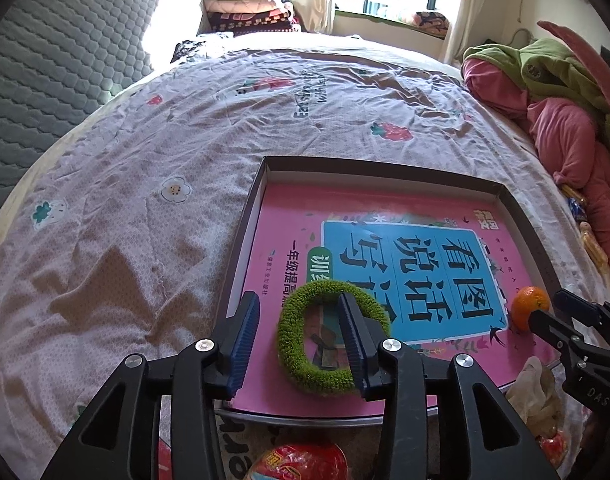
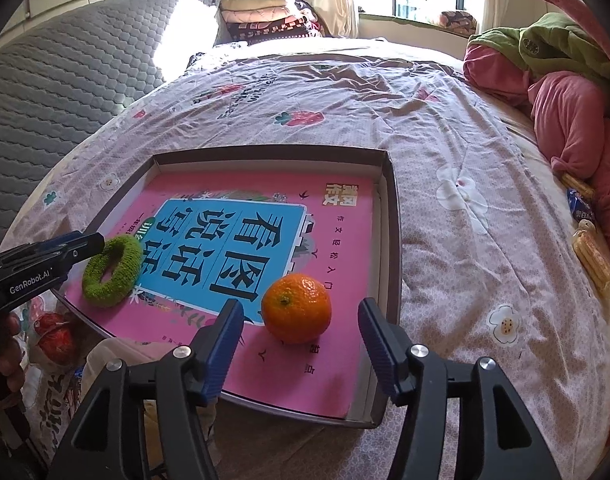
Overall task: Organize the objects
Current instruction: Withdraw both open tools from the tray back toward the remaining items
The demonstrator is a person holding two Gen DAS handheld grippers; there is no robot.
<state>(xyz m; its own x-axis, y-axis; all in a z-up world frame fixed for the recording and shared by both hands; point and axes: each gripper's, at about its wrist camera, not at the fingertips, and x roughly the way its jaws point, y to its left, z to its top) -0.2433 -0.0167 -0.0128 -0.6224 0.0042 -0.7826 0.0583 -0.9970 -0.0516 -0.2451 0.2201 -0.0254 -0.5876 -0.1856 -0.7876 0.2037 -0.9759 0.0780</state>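
A shallow cardboard box (image 1: 385, 168) (image 2: 393, 240) lies on the bed with a pink workbook (image 1: 289, 208) (image 2: 337, 360) inside. A fuzzy green hair ring (image 1: 291, 344) (image 2: 131, 258) rests on the book's near left corner. My left gripper (image 1: 297, 299) (image 2: 93, 242) is open over it, one finger outside the ring and the other over its hole, neither pad pressing. An orange (image 2: 296, 307) (image 1: 529, 307) sits on the book's near right part. My right gripper (image 2: 301, 305) (image 1: 553, 306) is open around it, with gaps on both sides.
Pink and green clothes (image 1: 565, 140) (image 2: 565, 120) pile up on the right of the bed, with snack packets (image 2: 593, 256) beside them. A red packet (image 1: 301, 462) lies just in front of the box. Folded blankets (image 1: 245, 8) sit at the far end and a grey mattress (image 1: 57, 60) stands at the left.
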